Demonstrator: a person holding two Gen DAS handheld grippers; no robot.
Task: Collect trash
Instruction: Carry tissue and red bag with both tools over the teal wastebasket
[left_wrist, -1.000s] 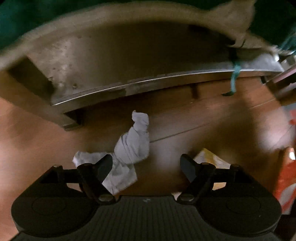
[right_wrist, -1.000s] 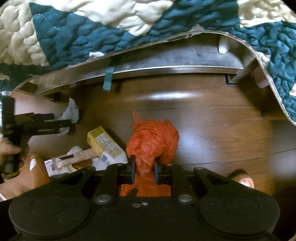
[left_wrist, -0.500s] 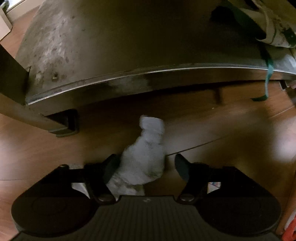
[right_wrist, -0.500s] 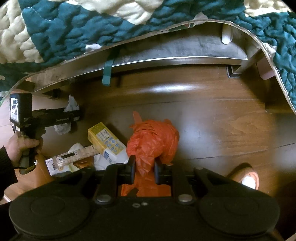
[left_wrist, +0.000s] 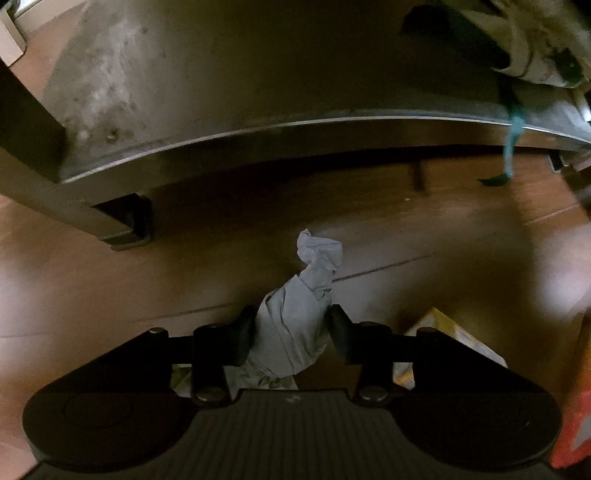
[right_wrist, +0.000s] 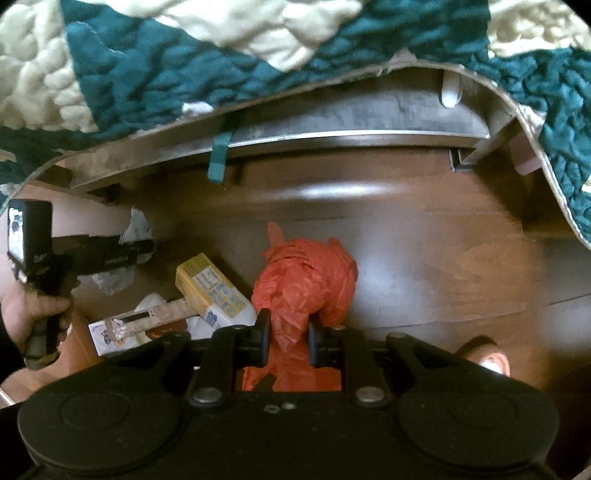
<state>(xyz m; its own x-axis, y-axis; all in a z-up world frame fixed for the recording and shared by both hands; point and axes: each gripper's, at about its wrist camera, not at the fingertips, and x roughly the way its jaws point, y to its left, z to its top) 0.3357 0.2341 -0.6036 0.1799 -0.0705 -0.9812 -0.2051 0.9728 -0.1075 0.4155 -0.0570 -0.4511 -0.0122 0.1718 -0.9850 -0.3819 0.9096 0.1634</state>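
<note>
While my left hand-held gripper (left_wrist: 291, 326) points down at the wooden floor (left_wrist: 424, 236), its jaws have just been closing and now pinch the grey crumpled tissue (left_wrist: 299, 317), which twists up from between them. My right hand-held gripper (right_wrist: 286, 341) is clamped narrowly on the orange plastic bag (right_wrist: 306, 280) bunched on the floor. Left of the bag lies a yellow carton (right_wrist: 210, 291); beyond stands a metal bed frame (right_wrist: 332, 122) under a teal quilt (right_wrist: 155, 66).

Quilted teal-and-cream blanket (right_wrist: 184, 66) is draping across twelve o'clock over a dusty grey furniture base (right_wrist: 351, 114); a teal strap (right_wrist: 218, 158) is hanging at eleven o'clock; brown wooden floor (right_wrist: 443, 258) is spreading beneath, glare showing.
</note>
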